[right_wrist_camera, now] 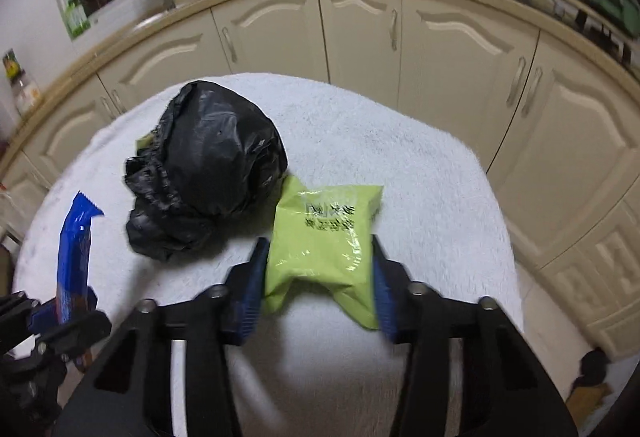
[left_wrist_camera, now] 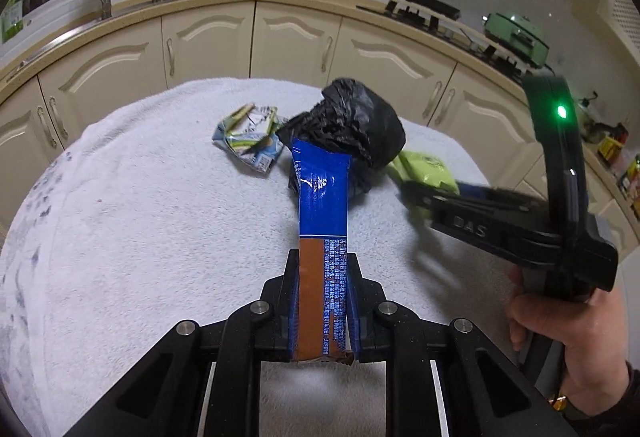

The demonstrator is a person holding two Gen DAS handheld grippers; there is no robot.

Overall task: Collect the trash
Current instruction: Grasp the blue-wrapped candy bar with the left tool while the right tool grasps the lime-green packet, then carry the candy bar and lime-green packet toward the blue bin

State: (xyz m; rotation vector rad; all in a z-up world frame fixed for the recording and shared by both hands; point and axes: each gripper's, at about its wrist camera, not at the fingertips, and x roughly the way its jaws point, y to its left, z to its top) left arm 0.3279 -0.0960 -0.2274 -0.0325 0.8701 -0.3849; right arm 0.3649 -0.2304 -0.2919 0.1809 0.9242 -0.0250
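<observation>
The left tongs pinch a blue wrapper, lifted over the white towel on the tabletop. The right tongs squeeze a green packet – just beside the black bag; a crumpled wrapper lies behind.

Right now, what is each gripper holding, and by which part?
Left gripper clamps the blue wrapper by its brown end. Right gripper pinches the green packet by its sides.
</observation>
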